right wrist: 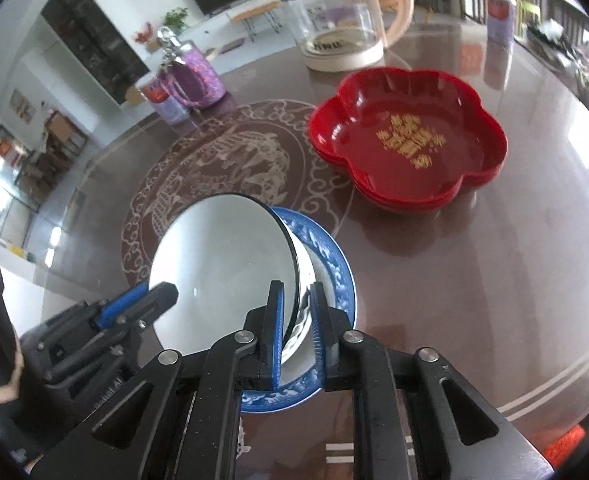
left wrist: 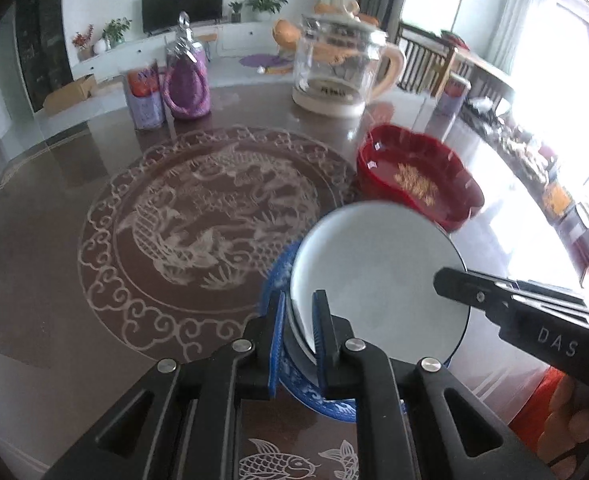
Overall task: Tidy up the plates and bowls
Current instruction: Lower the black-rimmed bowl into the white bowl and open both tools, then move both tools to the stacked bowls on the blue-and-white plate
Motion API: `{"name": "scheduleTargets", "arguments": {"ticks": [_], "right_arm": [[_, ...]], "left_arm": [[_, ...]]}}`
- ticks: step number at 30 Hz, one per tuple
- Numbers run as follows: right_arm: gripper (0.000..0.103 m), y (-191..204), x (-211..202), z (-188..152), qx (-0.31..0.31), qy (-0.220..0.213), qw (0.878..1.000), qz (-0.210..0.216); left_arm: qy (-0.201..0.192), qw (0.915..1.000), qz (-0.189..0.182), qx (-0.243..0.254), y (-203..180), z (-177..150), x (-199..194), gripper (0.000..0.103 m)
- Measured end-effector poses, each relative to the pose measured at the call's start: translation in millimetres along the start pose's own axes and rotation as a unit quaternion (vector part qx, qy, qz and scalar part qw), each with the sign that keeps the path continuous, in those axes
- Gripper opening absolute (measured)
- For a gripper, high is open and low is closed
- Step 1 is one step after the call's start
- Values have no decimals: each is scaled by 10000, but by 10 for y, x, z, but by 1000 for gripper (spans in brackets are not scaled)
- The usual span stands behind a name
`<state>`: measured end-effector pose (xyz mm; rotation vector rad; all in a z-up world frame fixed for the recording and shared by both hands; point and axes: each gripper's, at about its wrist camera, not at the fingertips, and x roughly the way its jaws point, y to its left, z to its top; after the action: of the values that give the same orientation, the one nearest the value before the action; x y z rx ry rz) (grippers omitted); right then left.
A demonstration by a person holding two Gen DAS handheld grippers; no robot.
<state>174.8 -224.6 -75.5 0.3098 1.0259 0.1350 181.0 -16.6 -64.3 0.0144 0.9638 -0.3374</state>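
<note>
- Your left hand-held gripper [left wrist: 298, 332], at the bottom centre of the left wrist view, has its jaws nearly closed, one blue pad on each side of the rim of the white bowl [left wrist: 378, 280]; it looks clamped on that rim.
- Your right hand-held gripper [right wrist: 297, 330], bottom centre of the right wrist view, is equally narrow and grips the opposite edge of the same bowl, one pad inside and one outside the wall.
- So you have the bowl between both tools, tilted, and sitting over the blue patterned plate [right wrist: 330, 256] in the lower middle of the frame. Whether its base already rests on the plate I cannot tell.
- Further out, at the upper right, the red flower-shaped dishes [right wrist: 410, 140] appear already nested in a stack, well apart from the plate.
- Beyond them, at the top, stand a glass kettle [right wrist: 338, 20] and a purple jar [right wrist: 196, 76] on the brown worktop [right wrist: 494, 280].
- In my judgement the sorting is well along: the red stack looks done, and what is left is to settle the bowl on the blue plate and let go.
</note>
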Motion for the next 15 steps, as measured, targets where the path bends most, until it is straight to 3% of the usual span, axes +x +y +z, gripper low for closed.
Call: {"name": "scheduleTargets", "arguments": {"ticks": [1,2,3,4,6,7,11,15], "right_arm": [[22,-9,-46,0,18,-94,9999,65],[33,-18,-102,-2,42,-194,9997,132],[40,-35,-192,-9,77,-356,9991,204],[49,-48,-267,-14,101,-491,9985,231],[54,-99,-435,-59,167,-825,9962,238],[55,-160,-509,-105,225,-988,9947,193],[55,-484,-549,-361,519,-1339,9895,-147],[57,-783,-277,-698,774,-1156,9882,-635]], "left_arm": [[-57,10000,-28,-52,36,13,-43,16],[-124,9998,-62,-132,92,21,-105,18],[-172,9996,-56,-195,140,17,-153,30],[-237,9994,-24,-268,201,3,-210,49],[-448,9980,126,-432,357,-87,-332,77],[-565,9968,231,-509,451,-172,-390,82],[-472,9959,208,-742,699,-474,-336,82],[-258,9948,514,-846,825,-724,-72,82]]}}
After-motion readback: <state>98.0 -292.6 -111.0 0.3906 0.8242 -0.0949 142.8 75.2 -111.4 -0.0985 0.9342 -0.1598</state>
